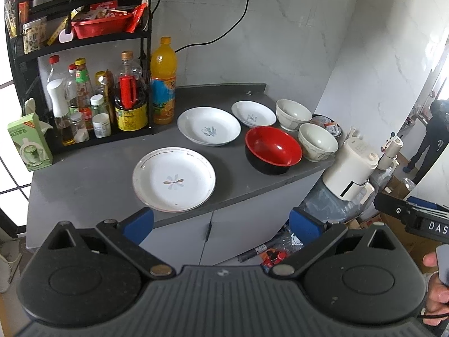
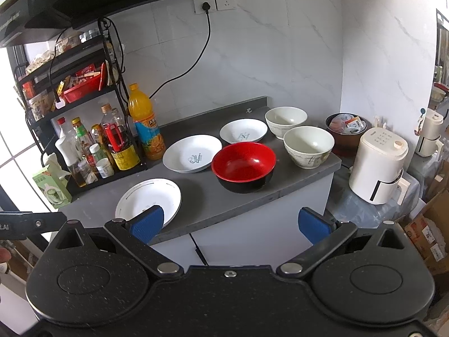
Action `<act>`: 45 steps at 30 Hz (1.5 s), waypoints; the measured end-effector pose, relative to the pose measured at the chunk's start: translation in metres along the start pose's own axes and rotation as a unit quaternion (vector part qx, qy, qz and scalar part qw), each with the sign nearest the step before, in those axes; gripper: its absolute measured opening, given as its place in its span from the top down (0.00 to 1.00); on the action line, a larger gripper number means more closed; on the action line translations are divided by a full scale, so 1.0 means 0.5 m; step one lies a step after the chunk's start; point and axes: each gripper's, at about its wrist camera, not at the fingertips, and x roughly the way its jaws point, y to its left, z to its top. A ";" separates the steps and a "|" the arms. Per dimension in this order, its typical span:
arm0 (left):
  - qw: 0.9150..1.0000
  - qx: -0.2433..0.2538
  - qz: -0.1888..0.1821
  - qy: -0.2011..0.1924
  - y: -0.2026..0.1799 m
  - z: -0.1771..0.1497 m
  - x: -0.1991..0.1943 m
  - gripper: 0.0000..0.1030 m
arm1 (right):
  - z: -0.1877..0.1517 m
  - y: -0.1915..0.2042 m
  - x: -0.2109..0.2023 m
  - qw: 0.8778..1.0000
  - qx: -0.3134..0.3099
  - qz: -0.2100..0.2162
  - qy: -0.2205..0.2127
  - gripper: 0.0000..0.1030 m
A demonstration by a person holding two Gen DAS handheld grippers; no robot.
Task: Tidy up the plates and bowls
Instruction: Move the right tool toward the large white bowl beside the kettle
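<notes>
1. Left gripper (image 1: 221,223) spread wide, empty, before the table (image 1: 84,179)
2. Three white plates (image 1: 174,179), a red bowl (image 1: 273,149), two white bowls (image 1: 317,141) rest there

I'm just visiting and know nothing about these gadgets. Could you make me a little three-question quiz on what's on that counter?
1. How many plates and how many bowls stand on the counter?
2. True or false: the left gripper holds a plate.
3. Which dish lies nearest the red bowl: A, flower plate; B, near white bowl?

Key: 1. three plates, three bowls. 2. false, both grippers open, empty. 3. B.
</notes>
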 end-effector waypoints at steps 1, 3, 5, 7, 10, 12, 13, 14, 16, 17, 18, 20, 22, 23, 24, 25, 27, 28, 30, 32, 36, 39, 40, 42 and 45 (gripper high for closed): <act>1.000 -0.002 -0.001 -0.002 -0.006 0.001 0.003 0.01 | 0.002 -0.007 0.002 1.000 0.001 0.003 0.000 0.00; 1.000 -0.007 -0.003 -0.005 -0.018 0.005 0.011 0.01 | 0.004 -0.023 0.004 1.000 -0.001 0.005 0.001 0.00; 1.000 -0.009 0.000 -0.005 -0.037 0.011 0.022 0.01 | 0.007 -0.038 0.008 1.000 -0.005 0.007 0.001 0.00; 1.000 -0.014 0.000 -0.009 -0.055 0.016 0.030 0.01 | 0.009 -0.058 0.012 1.000 -0.010 0.011 0.001 0.00; 1.000 -0.024 -0.002 -0.009 -0.086 0.022 0.044 0.01 | 0.014 -0.090 0.015 1.000 -0.011 0.014 0.001 0.00; 0.999 -0.032 -0.003 -0.009 -0.109 0.022 0.053 0.02 | 0.018 -0.114 0.018 1.000 -0.008 0.013 0.003 0.00; 0.999 -0.041 -0.006 -0.008 -0.117 0.025 0.058 0.02 | 0.021 -0.125 0.020 1.000 -0.007 0.014 0.004 0.00; 0.999 -0.046 -0.006 -0.009 -0.124 0.027 0.062 0.02 | 0.024 -0.138 0.021 1.000 -0.006 0.017 0.003 0.00; 0.999 -0.052 -0.002 -0.011 -0.145 0.031 0.073 0.03 | 0.028 -0.161 0.024 1.000 -0.002 0.020 0.000 0.00; 0.999 -0.053 -0.001 -0.012 -0.151 0.037 0.078 0.03 | 0.029 -0.172 0.028 1.000 -0.001 0.022 0.002 0.00; 0.998 -0.055 -0.003 -0.013 -0.161 0.039 0.082 0.03 | 0.032 -0.182 0.031 1.000 0.001 0.023 0.002 0.01; 0.998 -0.061 -0.011 -0.013 -0.176 0.050 0.090 0.03 | 0.036 -0.195 0.037 1.000 0.002 0.017 -0.001 0.02; 0.998 -0.064 -0.011 -0.015 -0.194 0.059 0.100 0.03 | 0.040 -0.207 0.044 1.000 0.005 0.011 -0.004 0.05; 0.997 -0.067 -0.013 -0.018 -0.198 0.064 0.104 0.03 | 0.041 -0.214 0.049 1.000 0.010 0.012 -0.004 0.06; 0.997 -0.071 -0.016 -0.020 -0.203 0.070 0.110 0.03 | 0.044 -0.223 0.055 1.000 0.017 0.015 -0.004 0.06; 0.997 -0.071 -0.016 -0.020 -0.208 0.076 0.117 0.03 | 0.046 -0.230 0.061 1.000 0.023 0.016 -0.003 0.07; 0.997 -0.068 -0.016 -0.021 -0.219 0.088 0.133 0.03 | 0.049 -0.238 0.078 0.999 0.029 0.016 -0.001 0.10; 0.997 -0.067 -0.020 -0.021 -0.221 0.095 0.141 0.03 | 0.051 -0.239 0.087 0.999 0.029 0.015 0.000 0.13; 0.997 -0.067 -0.031 -0.023 -0.225 0.110 0.159 0.04 | 0.054 -0.240 0.108 0.999 0.030 0.011 0.004 0.13; 0.997 -0.065 -0.038 -0.025 -0.223 0.125 0.185 0.04 | 0.059 -0.242 0.126 0.999 0.036 0.010 0.004 0.13; 0.997 -0.054 -0.056 -0.022 -0.217 0.158 0.244 0.08 | 0.077 -0.241 0.175 0.998 0.055 0.004 -0.003 0.12; 0.996 -0.048 -0.068 -0.021 -0.205 0.190 0.294 0.08 | 0.094 -0.234 0.214 0.998 0.064 -0.019 -0.002 0.12; 0.996 -0.050 -0.076 -0.018 -0.201 0.200 0.311 0.10 | 0.101 -0.233 0.225 0.997 0.071 -0.023 -0.001 0.12; 0.995 -0.045 -0.091 -0.011 -0.198 0.226 0.345 0.12 | 0.114 -0.230 0.248 0.996 0.084 -0.027 -0.003 0.11; 0.995 -0.028 -0.100 -0.009 -0.196 0.255 0.380 0.12 | 0.135 -0.218 0.285 0.995 0.093 -0.047 -0.001 0.10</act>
